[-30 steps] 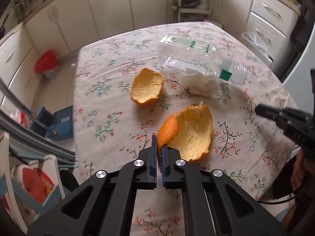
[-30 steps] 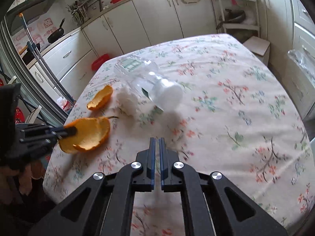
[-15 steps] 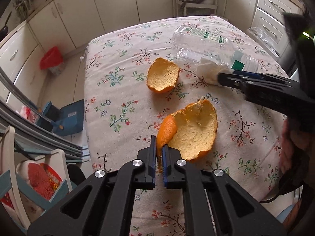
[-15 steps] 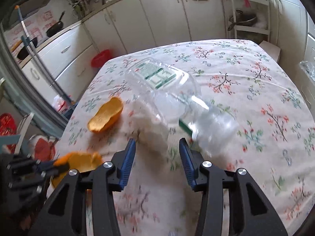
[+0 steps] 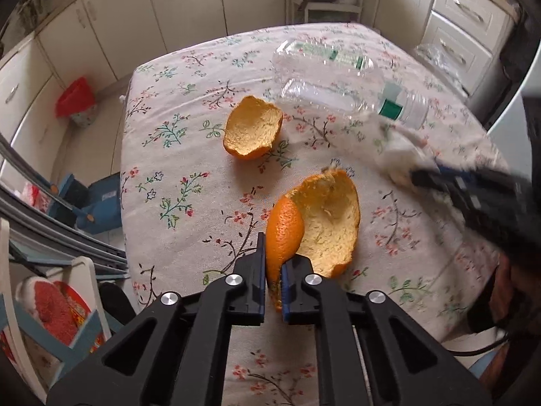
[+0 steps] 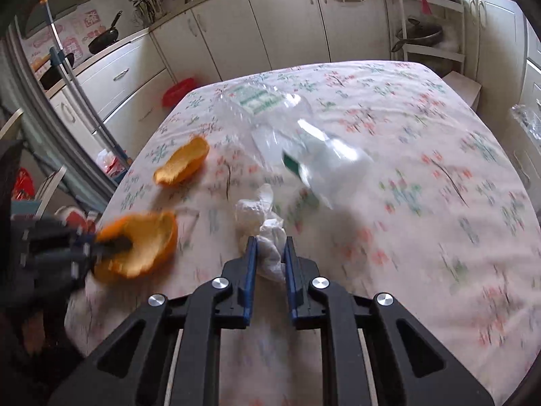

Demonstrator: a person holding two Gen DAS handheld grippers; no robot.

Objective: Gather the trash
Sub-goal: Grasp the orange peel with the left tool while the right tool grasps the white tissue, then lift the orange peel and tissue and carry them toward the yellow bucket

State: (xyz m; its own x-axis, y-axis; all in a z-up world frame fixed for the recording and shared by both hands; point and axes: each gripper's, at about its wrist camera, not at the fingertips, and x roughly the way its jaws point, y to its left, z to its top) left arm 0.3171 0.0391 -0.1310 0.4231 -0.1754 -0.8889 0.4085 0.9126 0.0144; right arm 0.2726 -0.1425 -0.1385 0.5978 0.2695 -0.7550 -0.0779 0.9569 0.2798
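My left gripper [image 5: 273,253] is shut on the near rim of a large orange peel [image 5: 324,223], held just over the flowered tablecloth [image 5: 175,155]. A smaller peel [image 5: 253,128] lies farther back. A clear plastic bottle [image 5: 338,81] lies on its side beyond it. In the right wrist view my right gripper [image 6: 268,247] has its jaws closing, with a crumpled white tissue [image 6: 257,213] filling the gap between the blue pads. The bottle [image 6: 304,149] is blurred just behind the tissue. The left gripper [image 6: 115,245] and its peel [image 6: 142,240] show at the left.
A red bin [image 5: 76,99] stands on the floor by the white cabinets beyond the table's far left corner. A white chair [image 5: 50,304] and a blue dustpan [image 5: 101,203] sit off the table's left edge. A metal rack [image 6: 426,34] stands at the back.
The right gripper went forward, opened wide around the tissue beside the bottle, then narrowed onto it and drew it back from the bottle. The left gripper kept its hold on the large peel.
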